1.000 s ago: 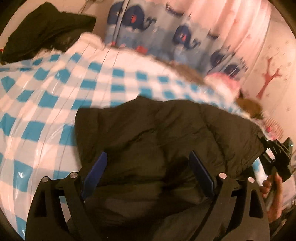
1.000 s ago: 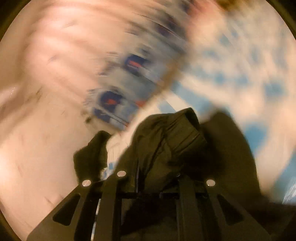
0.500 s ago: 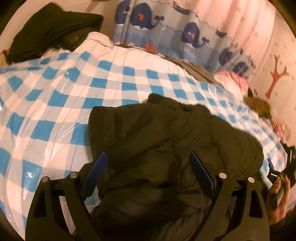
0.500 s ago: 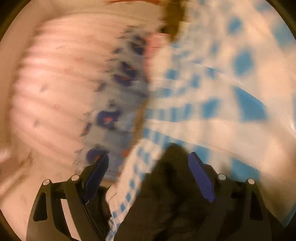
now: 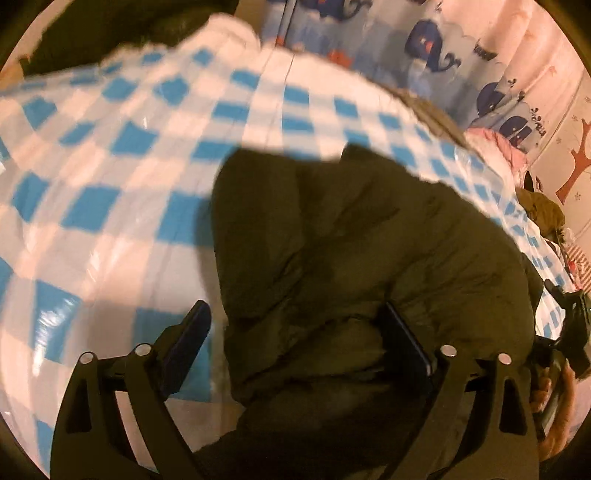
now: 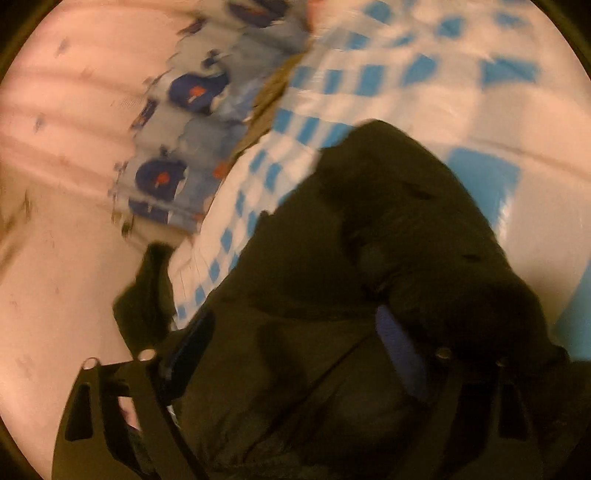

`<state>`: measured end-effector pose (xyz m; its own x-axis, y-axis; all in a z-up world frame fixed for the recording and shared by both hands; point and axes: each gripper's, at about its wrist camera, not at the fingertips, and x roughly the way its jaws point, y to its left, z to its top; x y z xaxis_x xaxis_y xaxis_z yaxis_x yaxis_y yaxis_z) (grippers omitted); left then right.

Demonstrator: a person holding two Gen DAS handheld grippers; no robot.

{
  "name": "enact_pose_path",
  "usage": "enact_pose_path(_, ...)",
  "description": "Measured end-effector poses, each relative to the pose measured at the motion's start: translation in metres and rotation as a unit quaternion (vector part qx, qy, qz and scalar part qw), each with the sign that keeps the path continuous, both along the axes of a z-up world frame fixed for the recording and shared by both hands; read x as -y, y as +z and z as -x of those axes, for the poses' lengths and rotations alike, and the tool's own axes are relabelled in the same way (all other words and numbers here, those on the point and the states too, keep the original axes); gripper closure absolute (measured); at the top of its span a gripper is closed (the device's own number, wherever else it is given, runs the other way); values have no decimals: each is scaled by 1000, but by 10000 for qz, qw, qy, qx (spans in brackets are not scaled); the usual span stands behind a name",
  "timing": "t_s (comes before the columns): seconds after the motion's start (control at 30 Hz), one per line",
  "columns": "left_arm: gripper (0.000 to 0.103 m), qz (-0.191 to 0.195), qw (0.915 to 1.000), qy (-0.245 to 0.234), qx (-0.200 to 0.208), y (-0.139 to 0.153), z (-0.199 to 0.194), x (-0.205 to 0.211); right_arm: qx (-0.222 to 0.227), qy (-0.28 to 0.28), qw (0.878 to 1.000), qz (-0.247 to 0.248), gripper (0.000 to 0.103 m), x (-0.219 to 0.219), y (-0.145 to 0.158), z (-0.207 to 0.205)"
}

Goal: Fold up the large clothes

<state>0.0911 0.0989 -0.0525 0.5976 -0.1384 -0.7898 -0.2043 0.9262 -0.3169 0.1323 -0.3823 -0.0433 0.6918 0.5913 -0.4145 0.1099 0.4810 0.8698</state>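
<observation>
Left hand-held gripper (image 5: 295, 332): spread wide, gripping nothing; black angular plastic fingers with flat blue pads (image 5: 188, 332), one pad over bare sheet, the other against a fold of the jacket (image 5: 369, 240). Right hand-held gripper (image 6: 295, 343): same black frame and blue pads, jaws far apart but closing, jacket fabric bulging between them, no pad seen pressing on it; also glimpsed at the edge of the left wrist view, carried by a hand (image 5: 554, 406).

Jacket: very dark olive, nearly black, padded and puffy, matte, quilted into soft ridges with deep creases. Lying in a thick, roughly folded heap with rounded edges on the checked sheet (image 5: 110, 166), near side reaching under both grippers.

Checked sheet: blue and white squares, glossy and plastic-looking, wrinkled, with bright glare patches. Beyond its far edge, a hanging curtain (image 5: 443, 48), pale blue with dark blue whales below, pink and pleated above. Second dark garment (image 5: 110, 33) bunched at the far corner, blurred.
</observation>
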Motion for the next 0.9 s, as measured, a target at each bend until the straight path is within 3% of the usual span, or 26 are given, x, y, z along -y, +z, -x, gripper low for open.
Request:
enact_pose_path(0.1, 13, 12, 10000, 79, -6, 2, 1, -2, 67, -131, 9999, 9, 22, 6, 3, 4)
enact_pose_path(0.2, 13, -294, 9974, 204, 630, 31, 16, 3, 833, -275, 9954, 383, 18, 5, 42, 15)
enact_pose_path(0.23, 13, -403, 9958, 188, 804, 38, 19, 6, 1086, -263, 9920, 580, 12, 2, 55, 16)
enact_pose_path(0.33, 13, -788, 9899, 76, 1176, 51, 26, 20, 1217, -195, 9884, 883, 8, -6, 64, 18)
enact_pose_path(0.43, 13, -1158, 9876, -37, 1058, 46, 22, 30, 405, -218, 9974, 547, 8, 4, 25, 6)
enact_pose_path(0.53, 13, -1454, 9857, -102, 847, 37, 16, 37, 134, -362, 9989, -275, 12, 22, -7, 2)
enact_pose_path(0.6, 13, -1506, 9856, -150, 750, 33, 13, 40, 108, -426, 9984, -354, 15, 26, -9, 3)
enact_pose_path(0.73, 13, -1736, 9819, -201, 737, 29, 15, 48, 227, -538, 9982, -115, 15, 23, 1, 7)
enact_pose_path(0.9, 13, -2085, 9741, -317, 822, 30, 17, 61, 899, -562, 9915, 755, 11, 4, 44, 15)
